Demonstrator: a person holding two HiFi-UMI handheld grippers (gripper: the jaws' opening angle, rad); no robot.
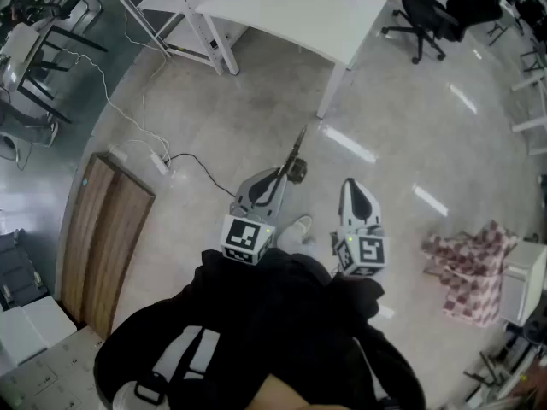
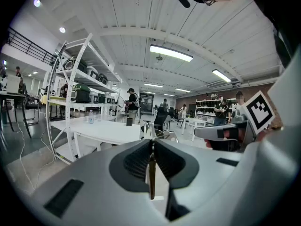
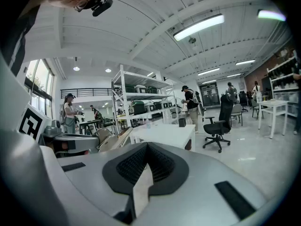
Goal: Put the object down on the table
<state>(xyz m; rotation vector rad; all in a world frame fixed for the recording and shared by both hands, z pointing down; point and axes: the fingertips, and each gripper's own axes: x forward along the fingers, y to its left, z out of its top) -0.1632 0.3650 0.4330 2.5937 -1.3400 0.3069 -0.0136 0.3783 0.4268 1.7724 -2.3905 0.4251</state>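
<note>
While the left tongs (image 1: 278,183) are closed on it, the thin stick (image 1: 297,148) runs between their pads and pokes out forward past the tips. It hangs over the bare floor (image 1: 256,101), well apart from the white worktop (image 1: 291,11). The right tongs (image 1: 350,186) are just beside the left ones, apart from the stick, with their jaws together and nothing between them

The head view shows the stick's free length: a slim dark line slanting away from the person. A small dark round bit sits near the tips, and I cannot tell whether it belongs to the stick. The left gripper view shows none of that. There the stick (image 2: 151,173) is only a narrow brown strip seen edge-on, pressed between the ribbed pads of the left tongs (image 2: 151,142). That view also takes in the worktop (image 2: 103,128) from the side, white shelves (image 2: 75,88) behind it and people far back in the room. The right gripper view shows the closed right tongs (image 3: 146,147), the same worktop (image 3: 164,133) and a black office chair (image 3: 218,126)

Only the head view shows a wooden board (image 1: 102,237) on the floor and a checked cloth (image 1: 470,272) to the right
</note>
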